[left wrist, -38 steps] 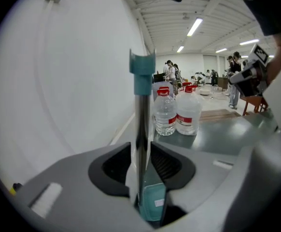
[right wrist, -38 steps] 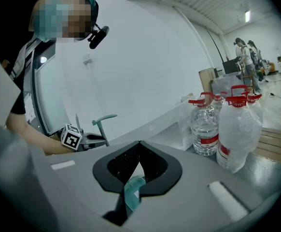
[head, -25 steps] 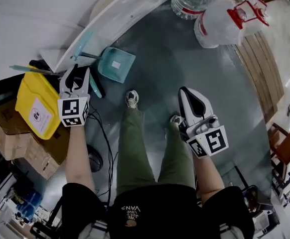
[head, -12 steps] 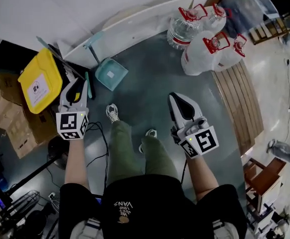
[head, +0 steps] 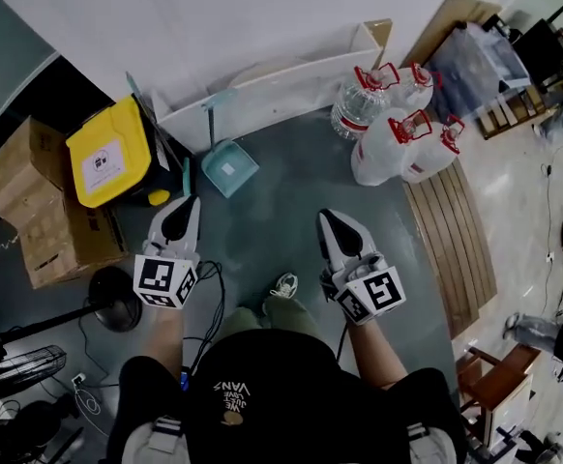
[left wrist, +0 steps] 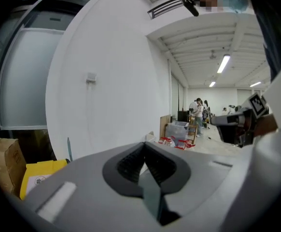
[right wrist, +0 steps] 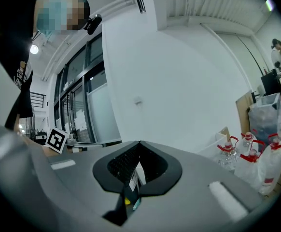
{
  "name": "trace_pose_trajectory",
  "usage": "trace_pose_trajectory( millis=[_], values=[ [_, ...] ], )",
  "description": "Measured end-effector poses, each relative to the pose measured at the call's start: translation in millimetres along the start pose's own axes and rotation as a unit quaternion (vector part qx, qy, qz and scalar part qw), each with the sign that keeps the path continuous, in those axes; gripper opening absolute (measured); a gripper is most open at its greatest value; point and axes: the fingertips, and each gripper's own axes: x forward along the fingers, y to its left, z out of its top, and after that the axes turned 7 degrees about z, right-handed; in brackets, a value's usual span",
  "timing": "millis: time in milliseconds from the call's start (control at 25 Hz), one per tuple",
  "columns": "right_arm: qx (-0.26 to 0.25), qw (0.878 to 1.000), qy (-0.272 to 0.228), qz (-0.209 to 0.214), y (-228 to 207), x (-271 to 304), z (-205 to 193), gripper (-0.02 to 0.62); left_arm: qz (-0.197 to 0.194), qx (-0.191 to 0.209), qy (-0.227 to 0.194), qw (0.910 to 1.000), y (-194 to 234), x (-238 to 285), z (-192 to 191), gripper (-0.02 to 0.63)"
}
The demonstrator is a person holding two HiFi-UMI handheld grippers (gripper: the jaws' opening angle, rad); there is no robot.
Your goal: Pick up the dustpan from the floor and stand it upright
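The teal dustpan (head: 229,169) stands on the grey floor, its handle pointing up against the long white shelf (head: 291,83) by the wall. My left gripper (head: 190,203) is shut and empty, held up and back from the pan, a little to its left. In the left gripper view the left gripper (left wrist: 144,144) shows its pads (left wrist: 131,161) pressed together. Well clear of the dustpan, to its right, my right gripper (head: 326,217) is also shut and holds nothing. The right gripper (right wrist: 139,143) points level at the white wall.
A yellow bin (head: 114,153) and cardboard boxes (head: 35,201) sit at the left, with a thin teal stick (left wrist: 68,150) beside the bin. Water jugs (head: 393,133) and wooden slats (head: 453,235) lie at the right. A black stand base (head: 115,300) and cables are near the person's shoe (head: 283,285).
Both grippers have risen and pulled back from the dustpan, and the view has widened. The left jaws, open a second ago beside the handle, have shut. The dustpan stays against the shelf.
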Motion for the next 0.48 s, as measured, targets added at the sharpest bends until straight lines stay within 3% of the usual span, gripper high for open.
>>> trace_pose_trajectory(
  millis=[200, 480],
  values=[
    [0.001, 1.000, -0.006, 0.024, 53.5, 2.8, 0.9, 0.002, -0.018, -0.008, -0.016, 0.9997, 0.9, -42.7, 6.9, 0.052],
    [-0.012, 1.000, 0.005, 0.019, 119.0, -2.4, -9.9, 0.002, -0.034, -0.016, -0.034, 0.9987, 10.6, -106.5, 9.9, 0.052]
  ],
)
